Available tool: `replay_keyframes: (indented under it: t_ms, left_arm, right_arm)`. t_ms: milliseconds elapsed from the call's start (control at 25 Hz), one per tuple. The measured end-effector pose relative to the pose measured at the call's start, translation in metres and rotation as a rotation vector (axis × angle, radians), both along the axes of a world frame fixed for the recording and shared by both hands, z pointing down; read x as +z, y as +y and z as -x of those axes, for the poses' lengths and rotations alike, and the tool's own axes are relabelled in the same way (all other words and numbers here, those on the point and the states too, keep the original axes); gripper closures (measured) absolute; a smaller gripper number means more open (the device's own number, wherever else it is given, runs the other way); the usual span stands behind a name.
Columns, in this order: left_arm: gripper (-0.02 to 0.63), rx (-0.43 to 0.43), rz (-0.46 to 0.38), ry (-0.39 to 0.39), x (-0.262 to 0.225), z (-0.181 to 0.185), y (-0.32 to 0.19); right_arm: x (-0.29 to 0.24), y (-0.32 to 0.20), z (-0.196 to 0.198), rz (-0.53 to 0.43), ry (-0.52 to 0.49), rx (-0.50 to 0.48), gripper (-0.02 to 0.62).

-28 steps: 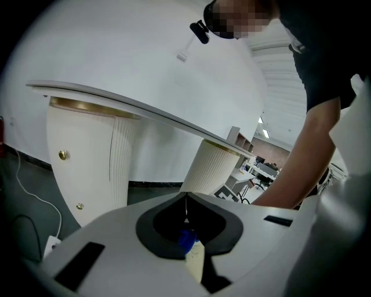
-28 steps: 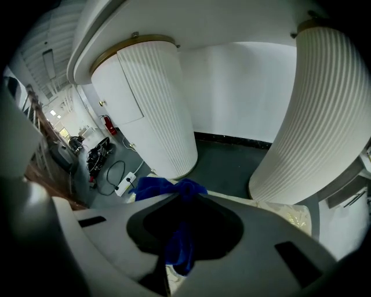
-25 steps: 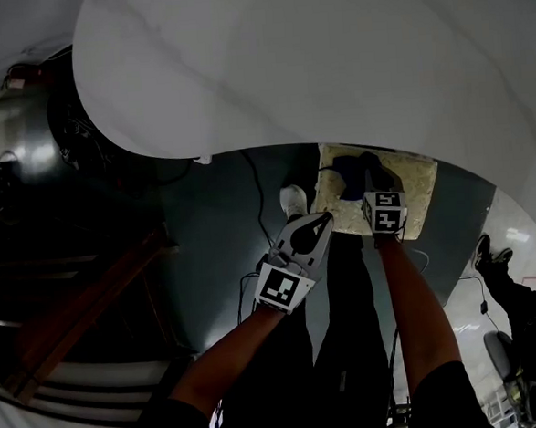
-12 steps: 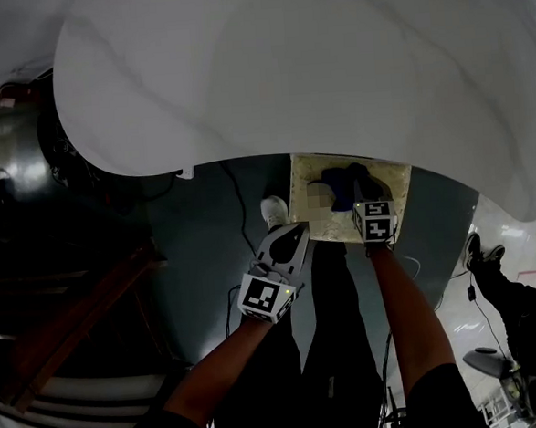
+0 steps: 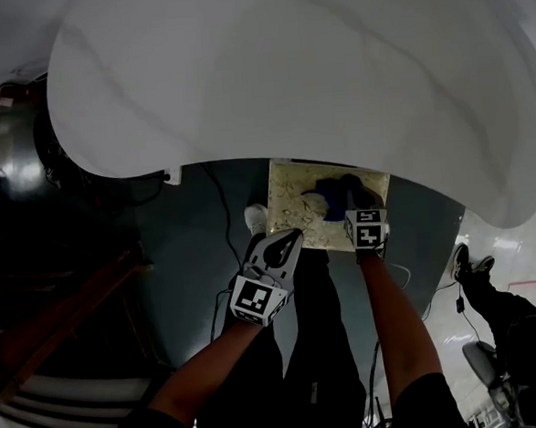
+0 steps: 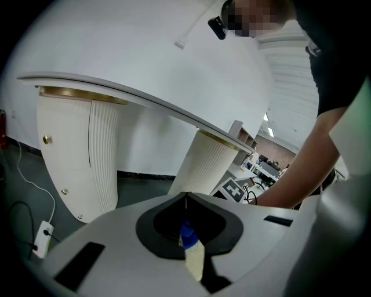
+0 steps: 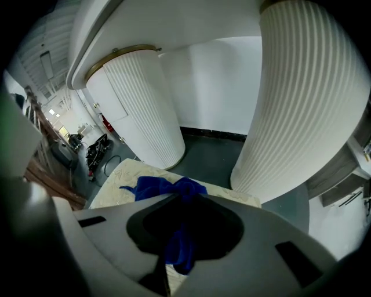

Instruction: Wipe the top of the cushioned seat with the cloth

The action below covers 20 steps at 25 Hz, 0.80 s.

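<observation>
**Right hand-held gripper (image 5: 360, 202) clamped on cloth (image 5: 326, 198)**

Head view: the cloth lies on the cushioned seat (image 5: 291, 211), and my left hand-held gripper (image 5: 292, 237) is near the seat's edge.

Left gripper view: jaws together, empty.

Right gripper view: jaws pinch a bunched fold. It looks soft and light, so I'd hold that bunch.

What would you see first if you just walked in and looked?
The huge white tabletop fills the upper head view. Below it, a bright blue cloth lies bunched on the pale patterned cushioned seat, pinched in the right gripper. Fat ribbed white table legs stand just beyond the seat.
</observation>
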<state>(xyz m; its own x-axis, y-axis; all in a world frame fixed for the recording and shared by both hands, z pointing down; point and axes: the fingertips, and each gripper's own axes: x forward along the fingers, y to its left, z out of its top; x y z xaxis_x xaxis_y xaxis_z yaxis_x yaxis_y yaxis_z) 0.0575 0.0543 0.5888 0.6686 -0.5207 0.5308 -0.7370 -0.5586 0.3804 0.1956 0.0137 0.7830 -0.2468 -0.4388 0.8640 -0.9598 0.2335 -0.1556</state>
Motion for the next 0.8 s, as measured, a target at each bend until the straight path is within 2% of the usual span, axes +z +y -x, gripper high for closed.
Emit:
replay_keyframes:
  t_ms: [160, 360, 520, 800]
  left_arm:
    - [0.591, 0.006, -0.007, 0.002, 0.0, -0.02, 0.004]
    - [0.591, 0.015, -0.001, -0.054, 0.003, -0.036, 0.011]
    - [0.591, 0.02, 0.002, -0.05, 0.004, -0.052, 0.021]
    - [0.591, -0.004, 0.004, -0.034, -0.001, -0.063, 0.023]
  right_arm:
    - [0.005, 0.004, -0.023, 0.002, 0.001, 0.025, 0.522]
    - [-0.001, 0.004, -0.042, 0.001, 0.006, 0.016, 0.522]
    - [-0.004, 0.004, -0.054, 0.022, -0.01, -0.004, 0.522]
    - [0.013, 0.015, -0.089, 0.02, 0.016, 0.061, 0.522]
